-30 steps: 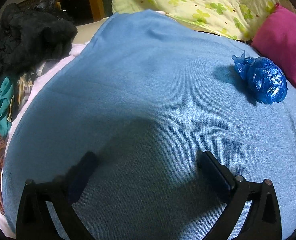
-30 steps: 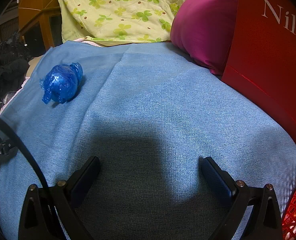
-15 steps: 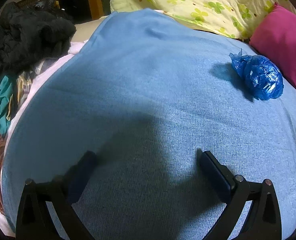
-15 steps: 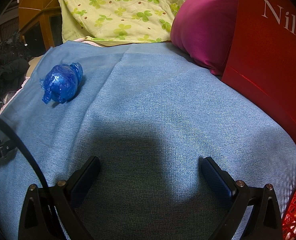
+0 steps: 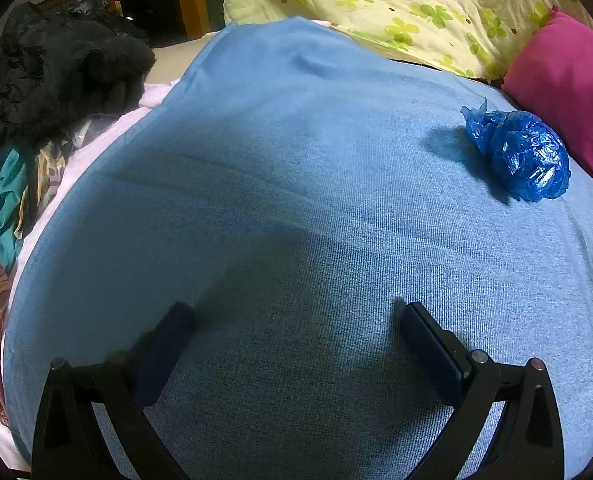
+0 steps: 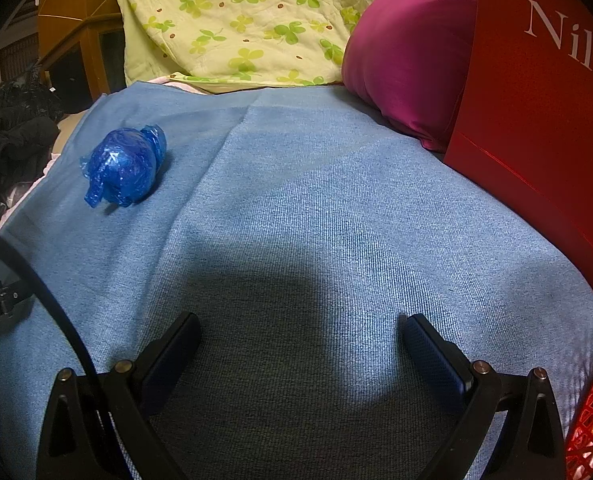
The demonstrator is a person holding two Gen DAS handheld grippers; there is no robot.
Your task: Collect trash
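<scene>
On the blue blanket point(image 5: 280, 168), well ahead of both grippers: crumpled blue plastic bag point(image 5: 520, 152) point(image 6: 124, 166), contents hidden. Left gripper point(image 5: 294, 312) and right gripper point(image 6: 302, 322): jaws wide apart, gripping nothing. Cut off at right: red box point(image 6: 536, 120), lettering "Nilr".

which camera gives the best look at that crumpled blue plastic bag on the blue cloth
The left wrist view: the blue plastic bag shows larger there, crinkles and loose tail sharp, lying near the pink pillow. The right wrist view shows the same bag whole but smaller, off to the left.
</scene>
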